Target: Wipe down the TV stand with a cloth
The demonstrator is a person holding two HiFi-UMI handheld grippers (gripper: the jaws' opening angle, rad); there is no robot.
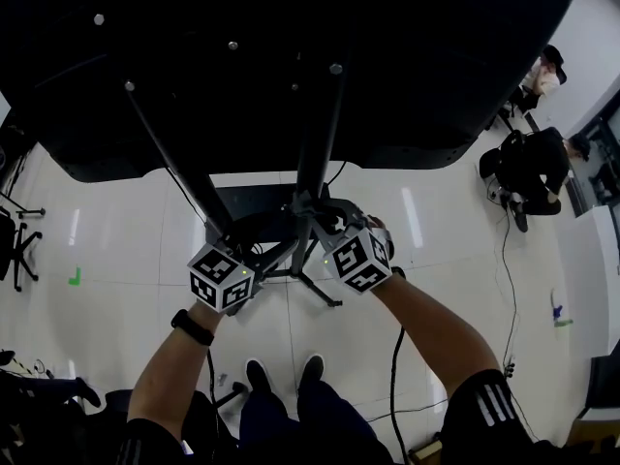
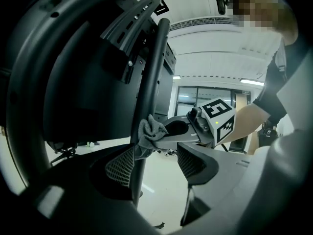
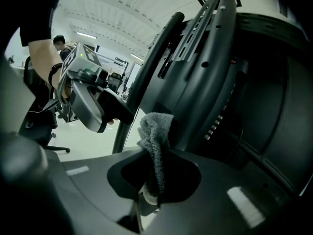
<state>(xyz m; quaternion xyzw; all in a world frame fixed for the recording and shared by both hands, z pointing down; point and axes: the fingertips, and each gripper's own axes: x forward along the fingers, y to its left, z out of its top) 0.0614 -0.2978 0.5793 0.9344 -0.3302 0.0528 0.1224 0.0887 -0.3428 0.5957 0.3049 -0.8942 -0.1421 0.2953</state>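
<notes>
The black TV stand's upright pole [image 1: 315, 158] runs down from the TV's dark back [image 1: 291, 56] to legs on the floor. In the right gripper view my right gripper [image 3: 152, 182] is shut on a grey cloth [image 3: 155, 136], which is pressed against the pole [image 3: 151, 62]. The head view shows this gripper [image 1: 325, 240] right of the pole. My left gripper [image 1: 250, 252] is at the pole's left side. In its own view the left gripper [image 2: 156, 163] stands open, with the pole [image 2: 149, 97] just inside its left jaw, and the cloth [image 2: 150, 133] shows beyond.
The stand's legs [image 1: 315, 287] spread over the glossy white floor by my shoes [image 1: 286, 371]. Cables [image 1: 509, 289] trail at the right. Seated people [image 1: 538, 163] are at the far right, and an office chair [image 1: 19, 245] at the left.
</notes>
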